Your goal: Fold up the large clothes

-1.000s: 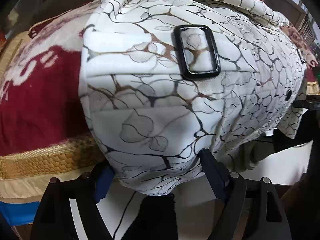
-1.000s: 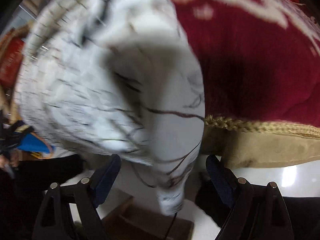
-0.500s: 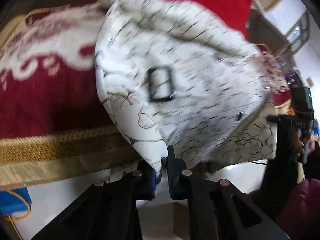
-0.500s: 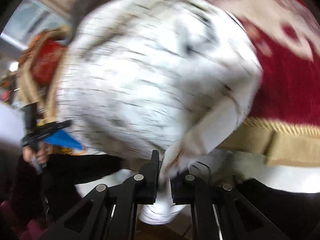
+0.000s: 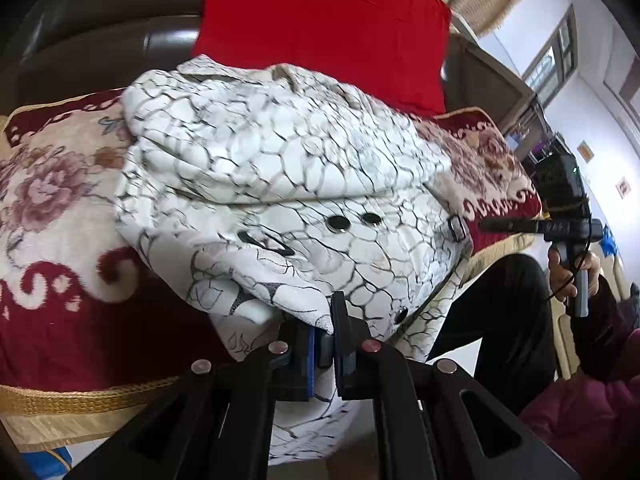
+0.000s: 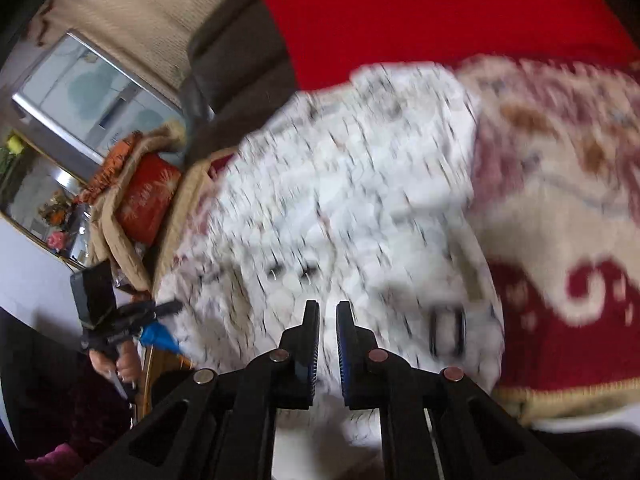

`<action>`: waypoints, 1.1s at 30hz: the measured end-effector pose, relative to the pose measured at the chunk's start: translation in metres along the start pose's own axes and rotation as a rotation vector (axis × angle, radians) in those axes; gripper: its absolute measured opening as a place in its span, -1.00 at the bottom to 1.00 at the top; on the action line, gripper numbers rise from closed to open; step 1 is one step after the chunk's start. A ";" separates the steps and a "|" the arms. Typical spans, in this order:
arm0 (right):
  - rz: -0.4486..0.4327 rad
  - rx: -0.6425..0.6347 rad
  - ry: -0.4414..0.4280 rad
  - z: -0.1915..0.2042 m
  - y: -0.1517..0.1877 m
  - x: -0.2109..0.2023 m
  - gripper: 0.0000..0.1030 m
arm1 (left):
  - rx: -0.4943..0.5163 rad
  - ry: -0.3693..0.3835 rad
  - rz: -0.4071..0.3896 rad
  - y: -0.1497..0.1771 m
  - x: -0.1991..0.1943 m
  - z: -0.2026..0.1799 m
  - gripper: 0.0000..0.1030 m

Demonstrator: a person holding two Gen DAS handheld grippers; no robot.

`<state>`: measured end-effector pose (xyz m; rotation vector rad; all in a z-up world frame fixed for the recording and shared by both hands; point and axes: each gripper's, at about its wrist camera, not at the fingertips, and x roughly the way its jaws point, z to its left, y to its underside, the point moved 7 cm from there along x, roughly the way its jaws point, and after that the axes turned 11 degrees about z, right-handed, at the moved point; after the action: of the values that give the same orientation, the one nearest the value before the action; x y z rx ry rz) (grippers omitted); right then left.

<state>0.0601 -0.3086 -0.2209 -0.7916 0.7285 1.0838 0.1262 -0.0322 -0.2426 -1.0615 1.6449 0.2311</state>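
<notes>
A white garment (image 5: 288, 184) with a black crackle print, metal snaps and a black buckle lies bunched on a red and cream floral blanket (image 5: 52, 216). My left gripper (image 5: 325, 332) is shut on the garment's near hem, cloth pinched between its blue pads. In the right wrist view the same garment (image 6: 352, 200) is blurred; my right gripper (image 6: 328, 320) is shut on its white near edge. Each view shows the other gripper held in a hand, at the right edge (image 5: 560, 228) and at the left (image 6: 116, 312).
A bright red cushion (image 5: 320, 28) leans on a dark sofa back (image 5: 104, 40) behind the garment. The blanket's gold-trimmed edge (image 5: 80, 400) hangs over the sofa's front. An orange cushion and clutter (image 6: 140, 200) sit at the left. A person's dark trousers (image 5: 504, 312) are at the right.
Both grippers went from wide open around the garment's hem to shut on it, then rose, lifting the near edge. More of the garment and the red cushion has come into view.
</notes>
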 end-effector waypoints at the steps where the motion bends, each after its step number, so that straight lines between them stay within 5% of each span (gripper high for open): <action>1: 0.022 0.008 0.038 -0.007 0.009 0.004 -0.76 | 0.004 -0.003 0.005 0.003 0.009 -0.001 -0.86; 3: 0.071 0.055 0.092 -0.029 0.027 0.014 -0.60 | 0.007 -0.022 0.013 0.004 0.018 -0.002 -0.86; 4: 0.105 0.110 0.103 -0.042 0.042 0.025 -0.26 | 0.000 -0.029 0.017 0.007 0.021 0.000 -0.86; 5: 0.122 0.145 0.110 -0.052 0.051 0.032 0.38 | -0.015 -0.035 0.025 0.009 0.026 0.004 -0.86; 6: 0.127 0.178 0.132 -0.062 0.062 0.041 0.59 | -0.024 -0.043 0.034 0.011 0.028 0.007 -0.85; 11: 0.118 0.195 0.298 -0.097 0.084 0.076 0.63 | -0.064 -0.094 0.090 0.028 0.053 0.020 -0.75; 14: 0.126 0.191 0.370 -0.118 0.085 0.090 0.63 | -0.066 -0.088 0.105 0.041 0.061 0.019 -0.19; 16: 0.106 0.193 0.309 -0.122 0.081 0.096 0.63 | -0.082 -0.059 0.114 0.050 0.067 0.016 0.26; 18: 0.134 0.166 0.235 -0.119 0.082 0.102 0.54 | -0.067 -0.073 0.146 0.062 0.075 0.012 0.27; 20: 0.163 0.139 0.237 -0.114 0.085 0.106 -0.51 | -0.077 -0.093 0.187 0.071 0.084 0.015 0.26; 21: 0.177 0.126 0.242 -0.111 0.088 0.105 -0.66 | -0.093 -0.093 0.202 0.075 0.087 0.018 0.13; 22: 0.173 0.130 0.219 -0.108 0.088 0.103 -0.76 | -0.105 -0.099 0.209 0.077 0.088 0.021 -0.42; 24: 0.157 0.131 0.136 -0.097 0.086 0.093 -0.85 | -0.140 -0.116 0.214 0.078 0.083 0.033 -0.96; 33: 0.041 0.058 -0.146 -0.031 0.044 0.016 -0.86 | -0.097 0.035 0.026 0.032 -0.007 0.007 -0.93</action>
<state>0.0189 -0.3158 -0.2590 -0.6431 0.6521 1.1397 0.1071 -0.0057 -0.2511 -1.1237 1.6939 0.3139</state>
